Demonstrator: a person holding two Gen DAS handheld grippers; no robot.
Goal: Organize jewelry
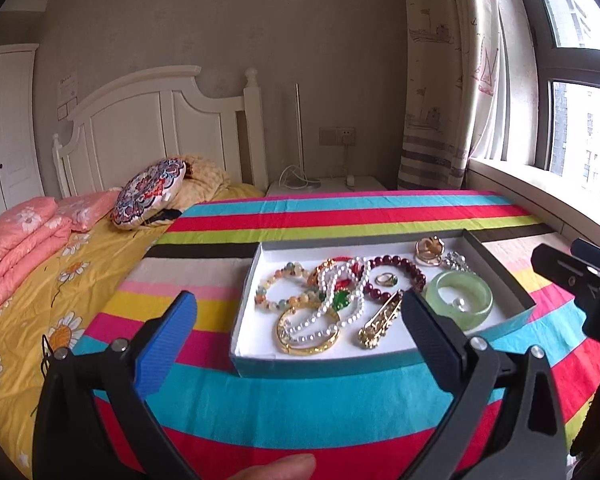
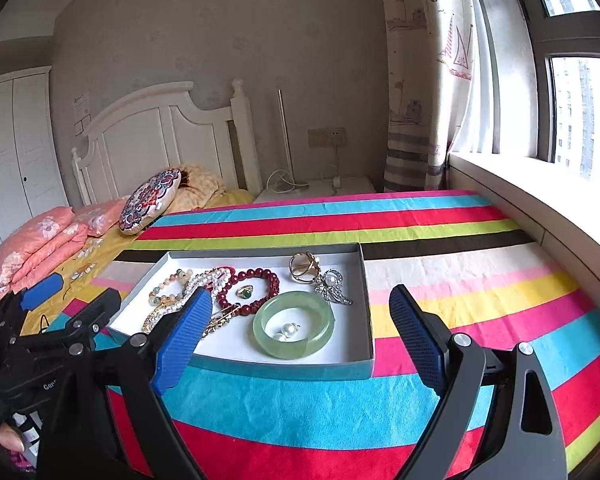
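Note:
A shallow teal box with a white inside lies on the striped cloth and holds the jewelry. In it are a green jade bangle, a dark red bead bracelet, a white pearl string, a gold bangle, a gold clip, a small ring and a silver brooch. My left gripper is open and empty, just before the box's near edge. My right gripper is open and empty over the box's near right part.
The striped cloth covers a table next to a bed with a yellow flowered sheet, pink quilts and a round cushion. A window sill runs along the right. The other gripper shows at the right edge of the left wrist view.

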